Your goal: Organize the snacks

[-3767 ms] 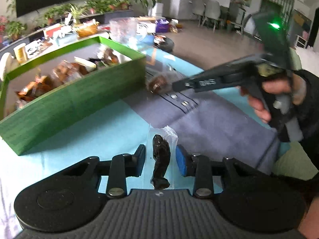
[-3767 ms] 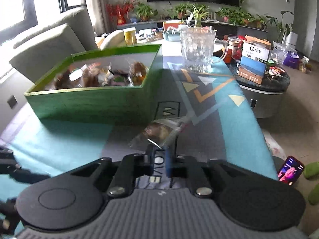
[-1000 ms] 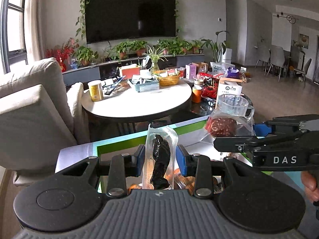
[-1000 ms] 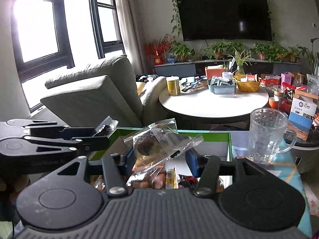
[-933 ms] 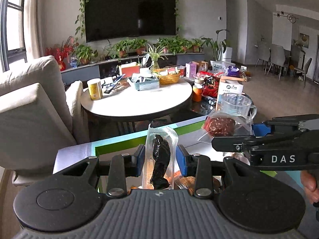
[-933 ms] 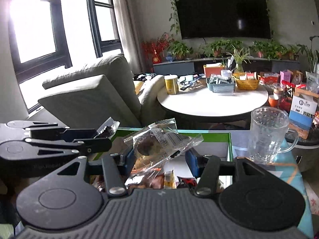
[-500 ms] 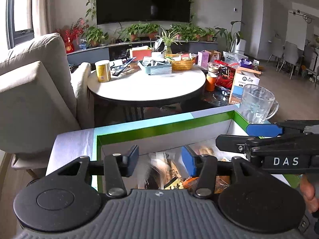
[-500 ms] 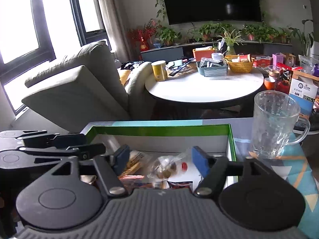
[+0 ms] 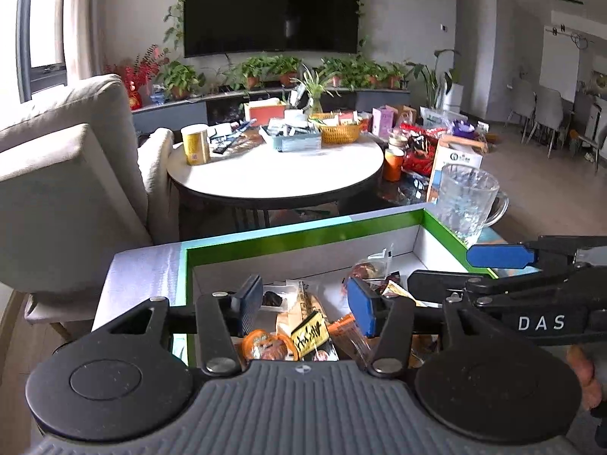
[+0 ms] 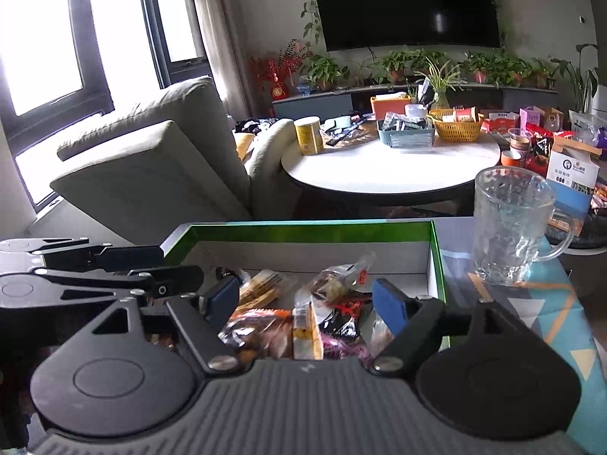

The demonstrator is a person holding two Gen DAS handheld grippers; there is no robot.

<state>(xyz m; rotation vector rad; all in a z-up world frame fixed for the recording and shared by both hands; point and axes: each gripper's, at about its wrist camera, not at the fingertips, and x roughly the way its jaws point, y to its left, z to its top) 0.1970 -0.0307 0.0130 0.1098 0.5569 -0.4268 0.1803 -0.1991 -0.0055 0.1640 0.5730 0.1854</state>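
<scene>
A green-rimmed box (image 9: 303, 235) (image 10: 303, 231) lies just below both grippers and holds several wrapped snacks. My left gripper (image 9: 305, 299) (image 10: 182, 264) hangs open over the box's left part with nothing between its blue pads. A dark snack in a clear packet (image 9: 271, 299) lies under it, beside a packet with a yellow-and-black label (image 9: 307, 335). My right gripper (image 10: 306, 299) (image 9: 440, 270) is open over the right part, also empty. A clear packet with a round brown snack (image 10: 337, 276) (image 9: 364, 269) rests on the pile below.
A glass mug (image 10: 508, 223) (image 9: 466, 201) stands on the patterned cloth (image 10: 531, 303) right of the box. Beyond are a round white table (image 9: 277, 170) crowded with things and a grey armchair (image 9: 57, 189). A person's fingers (image 9: 580, 371) hold the right gripper.
Both grippers let go of their packets over the box: the dark snack and the round brown snack dropped onto the pile. Both sets of jaws now stand wider and empty.
</scene>
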